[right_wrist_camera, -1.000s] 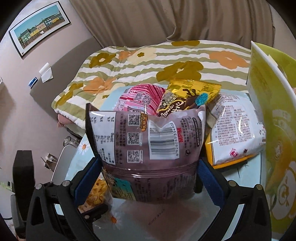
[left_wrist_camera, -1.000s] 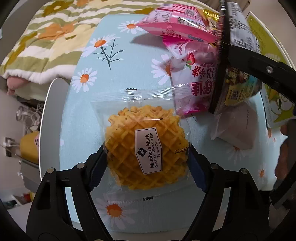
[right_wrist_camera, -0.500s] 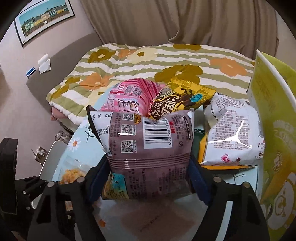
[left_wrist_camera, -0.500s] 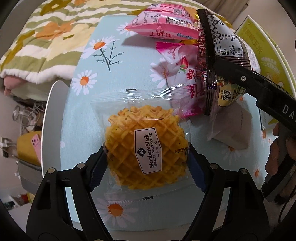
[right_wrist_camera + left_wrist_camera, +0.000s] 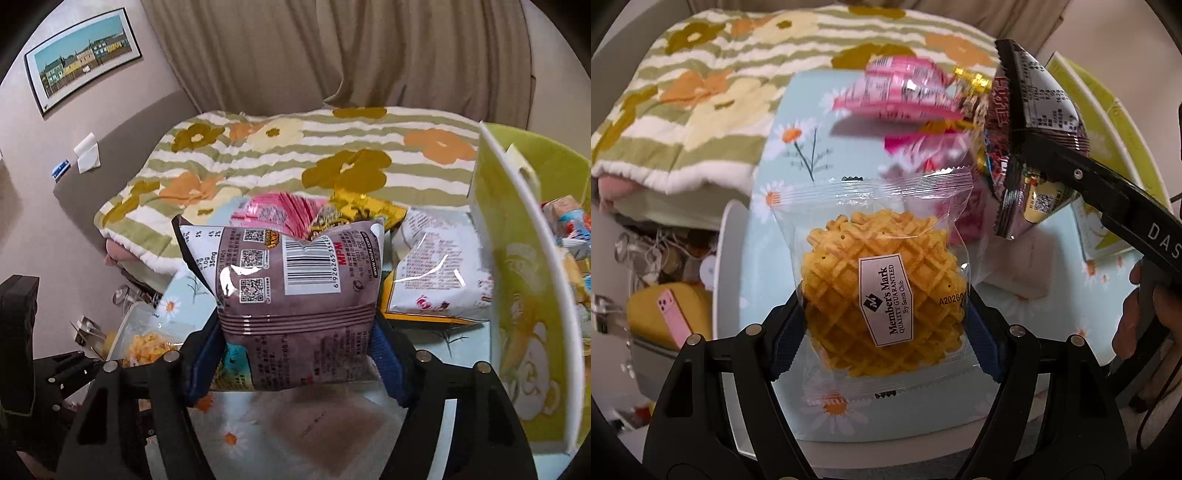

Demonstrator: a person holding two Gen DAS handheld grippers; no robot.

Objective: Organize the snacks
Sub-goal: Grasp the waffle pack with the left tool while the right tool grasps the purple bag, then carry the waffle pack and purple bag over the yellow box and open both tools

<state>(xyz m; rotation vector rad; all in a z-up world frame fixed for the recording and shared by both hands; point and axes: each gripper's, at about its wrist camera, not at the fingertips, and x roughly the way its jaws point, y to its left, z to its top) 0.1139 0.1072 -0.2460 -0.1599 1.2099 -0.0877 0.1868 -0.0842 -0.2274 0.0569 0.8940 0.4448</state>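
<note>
Both your packets have lifted off the daisy-print table (image 5: 798, 110). Your left gripper (image 5: 884, 332) clamps the waffle packet (image 5: 882, 280); your right gripper (image 5: 295, 354) is closing on the purple snack bag (image 5: 291, 295). A flowered bed (image 5: 295, 147) lies behind.

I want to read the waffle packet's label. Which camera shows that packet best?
The left wrist view: the waffle packet fills the centre, label facing the lens, between the left gripper's pads. The right wrist view shows only a blurred yellow corner of it at lower left.
</note>
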